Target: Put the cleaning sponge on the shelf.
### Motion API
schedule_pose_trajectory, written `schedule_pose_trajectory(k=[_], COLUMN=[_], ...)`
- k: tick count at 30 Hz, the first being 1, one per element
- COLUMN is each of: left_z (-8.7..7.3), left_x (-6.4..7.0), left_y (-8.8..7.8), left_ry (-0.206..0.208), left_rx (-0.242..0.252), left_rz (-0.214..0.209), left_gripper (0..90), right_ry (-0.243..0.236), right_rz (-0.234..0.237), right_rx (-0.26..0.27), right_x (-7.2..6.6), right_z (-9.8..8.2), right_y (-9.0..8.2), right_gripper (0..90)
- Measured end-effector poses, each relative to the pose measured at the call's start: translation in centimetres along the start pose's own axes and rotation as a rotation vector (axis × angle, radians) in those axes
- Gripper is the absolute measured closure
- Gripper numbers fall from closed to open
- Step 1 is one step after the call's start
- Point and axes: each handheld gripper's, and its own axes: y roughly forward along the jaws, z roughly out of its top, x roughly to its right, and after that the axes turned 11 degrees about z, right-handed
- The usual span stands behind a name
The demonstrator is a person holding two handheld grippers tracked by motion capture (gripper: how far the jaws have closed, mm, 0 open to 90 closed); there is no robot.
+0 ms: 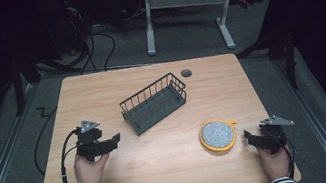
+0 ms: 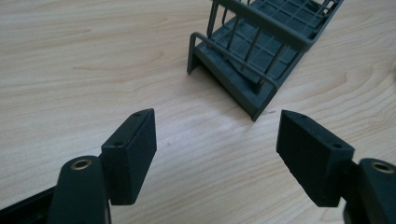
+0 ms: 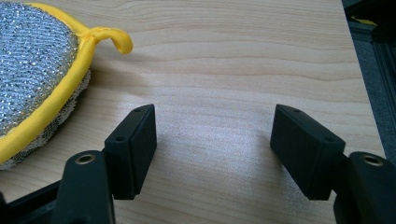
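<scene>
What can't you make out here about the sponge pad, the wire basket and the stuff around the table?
- Scouring pad: the right gripper view's left edge cuts it off; its underside lies against the table.
- Wire basket: the left gripper view's top edge crops its far end.
- Small dark round thing near the table's far edge: too small in the high view to identify.
- Room around the table: too dark in the high view.
</scene>
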Motion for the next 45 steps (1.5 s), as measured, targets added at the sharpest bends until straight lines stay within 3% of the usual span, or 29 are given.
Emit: schedule_pose_trajectory(k=[22,26,30,38,45], left_z=[5.2,5.9,6.4,7.8,8.1], left_x=[1.3,1.3,1.2,2.2,2.6], left_y=[1.4,2.1,2.7,4.1,5.4], left_ry=[0.015,0.034,0.027,0.062,0.076], left_rx=[-0.009,-0.020,-0.026,-0.039,-0.063], left_rz=[-0.026,-0.004,0.001,0.008,0.019], left_gripper=[30.0,30.6,31.0,32.1,33.4], right_ry=[0.000,0.000,0.000,0.001,-0.006], right_rz=[0.002,0.000,0.001,0.001,0.004], right_rx=[0.000,-0.003,-0.001,-0.002,-0.005], right_x=[0.0,0.0,0.0,-0.1,-0.1], right_z=[0.0,0.0,0.0,0.0,0.0], right_y=[0.0,0.0,0.0,0.0,0.0], right_gripper=[31.7,31.7,31.7,31.2,31.1])
